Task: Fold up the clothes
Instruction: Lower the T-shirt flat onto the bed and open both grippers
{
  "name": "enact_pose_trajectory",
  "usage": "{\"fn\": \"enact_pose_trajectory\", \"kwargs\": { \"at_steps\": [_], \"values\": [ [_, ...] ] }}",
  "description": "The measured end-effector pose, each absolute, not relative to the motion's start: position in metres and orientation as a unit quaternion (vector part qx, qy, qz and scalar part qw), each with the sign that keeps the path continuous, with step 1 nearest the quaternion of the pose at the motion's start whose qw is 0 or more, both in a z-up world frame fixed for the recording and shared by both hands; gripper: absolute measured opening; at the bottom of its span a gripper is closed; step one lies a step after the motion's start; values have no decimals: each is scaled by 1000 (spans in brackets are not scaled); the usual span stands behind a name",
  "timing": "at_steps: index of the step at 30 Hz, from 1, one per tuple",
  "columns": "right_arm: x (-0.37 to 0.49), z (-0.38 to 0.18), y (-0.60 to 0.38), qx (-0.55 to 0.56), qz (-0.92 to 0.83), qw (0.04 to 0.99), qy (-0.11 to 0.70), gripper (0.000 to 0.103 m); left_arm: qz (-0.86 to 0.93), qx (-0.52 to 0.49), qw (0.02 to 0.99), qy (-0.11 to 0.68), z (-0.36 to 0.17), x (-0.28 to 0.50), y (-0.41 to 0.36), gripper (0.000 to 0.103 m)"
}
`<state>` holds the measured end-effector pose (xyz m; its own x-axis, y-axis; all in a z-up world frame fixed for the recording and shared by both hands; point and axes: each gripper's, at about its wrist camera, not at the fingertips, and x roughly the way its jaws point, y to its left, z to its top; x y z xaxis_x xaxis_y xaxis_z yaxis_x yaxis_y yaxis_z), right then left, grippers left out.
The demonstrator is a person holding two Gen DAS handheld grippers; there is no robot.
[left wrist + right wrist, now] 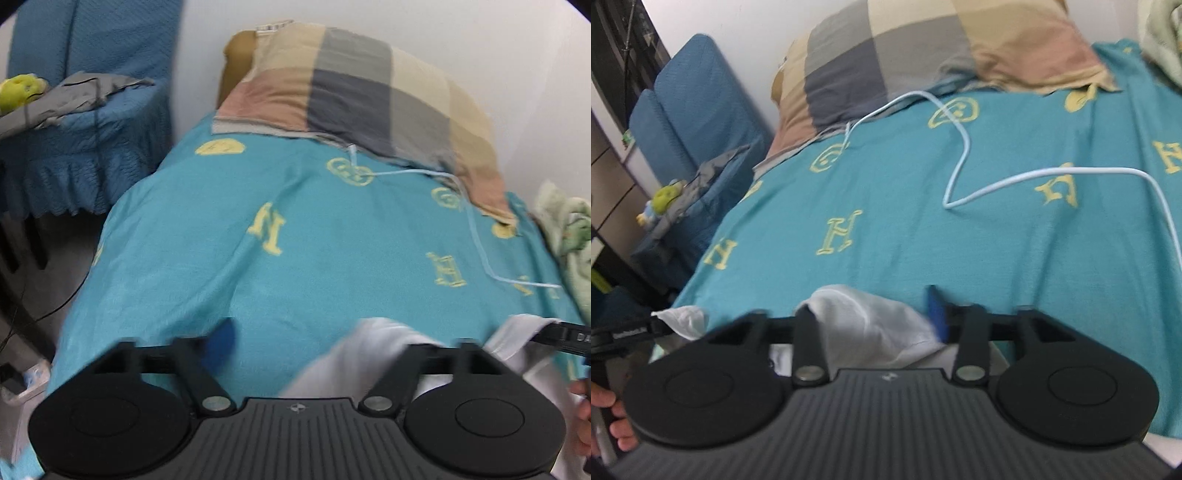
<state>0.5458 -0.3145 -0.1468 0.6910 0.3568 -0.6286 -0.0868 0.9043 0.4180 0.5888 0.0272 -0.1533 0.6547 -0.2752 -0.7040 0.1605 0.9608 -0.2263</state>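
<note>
The white garment [871,325] lies bunched at the near edge of the bed [960,240], just ahead of both grippers. Seen from the right wrist, the right gripper [882,325] has cloth gathered between its fingers; whether they are clamped on it cannot be told. The left gripper [314,343] stands with its fingers apart over a white fold. Both point forward along the bed toward the pillow [369,96], level and side by side. For a clean fold, each gripper should take one single edge and draw the cloth taut, clear of the white cable [960,166].
</note>
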Motion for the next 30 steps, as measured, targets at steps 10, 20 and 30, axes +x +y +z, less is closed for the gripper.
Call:
{"fn": "enact_pose_trajectory", "kwargs": {
  "at_steps": [10, 20, 30],
  "values": [
    [557, -115, -292, 65, 170, 855, 485, 93, -168, -18, 884, 436, -116, 579, 36, 90],
    [492, -48, -285, 34, 73, 937, 339, 93, -150, -3, 914, 376, -80, 515, 18, 93],
    [296, -40, -281, 223, 121, 902, 348, 93, -180, -37, 925, 334, -64, 451, 13, 102]
  ]
}}
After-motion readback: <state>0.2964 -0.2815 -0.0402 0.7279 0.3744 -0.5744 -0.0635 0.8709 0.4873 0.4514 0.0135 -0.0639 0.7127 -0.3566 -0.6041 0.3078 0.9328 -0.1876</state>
